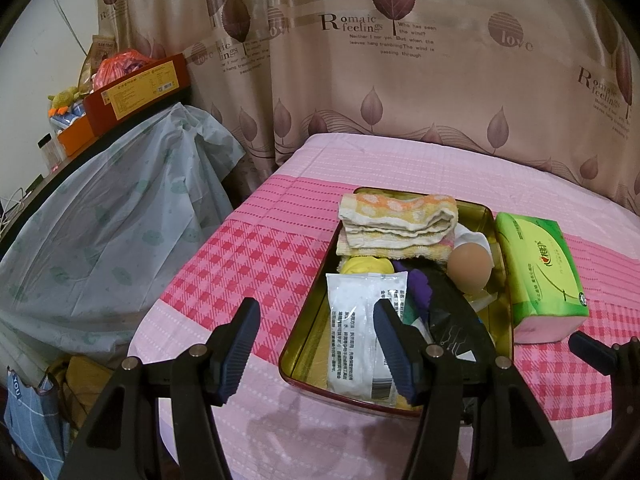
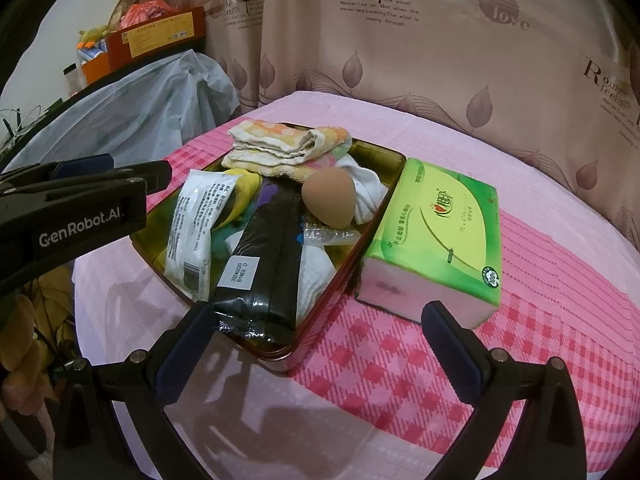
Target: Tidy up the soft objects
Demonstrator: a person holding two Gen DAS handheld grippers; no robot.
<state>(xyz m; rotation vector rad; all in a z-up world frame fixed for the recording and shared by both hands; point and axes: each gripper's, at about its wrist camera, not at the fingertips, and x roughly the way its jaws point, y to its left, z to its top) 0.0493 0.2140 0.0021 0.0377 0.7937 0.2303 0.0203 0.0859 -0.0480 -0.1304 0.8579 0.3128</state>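
Note:
A gold metal tin [image 1: 308, 332] [image 2: 394, 160] sits on the pink checked table. It holds a folded orange-yellow towel [image 1: 400, 220] [image 2: 288, 144], a white sachet [image 1: 356, 332] [image 2: 192, 232], a black pouch [image 1: 456, 320] [image 2: 264, 264], a tan egg-shaped sponge [image 1: 470, 266] [image 2: 330, 196], a yellow soft item [image 1: 366, 266] and white cloths [image 2: 366, 188]. A green tissue pack [image 1: 540, 276] [image 2: 440, 236] lies right of the tin. My left gripper [image 1: 316, 348] is open and empty over the tin's near left edge. My right gripper [image 2: 320, 344] is open and empty in front of the tin and tissue pack.
A leaf-print curtain [image 1: 400, 60] hangs behind the table. At the left, a shelf covered with a pale blue plastic sheet [image 1: 120, 208] carries orange boxes [image 1: 136, 92]. The left gripper's body [image 2: 76, 216] shows at the left of the right wrist view.

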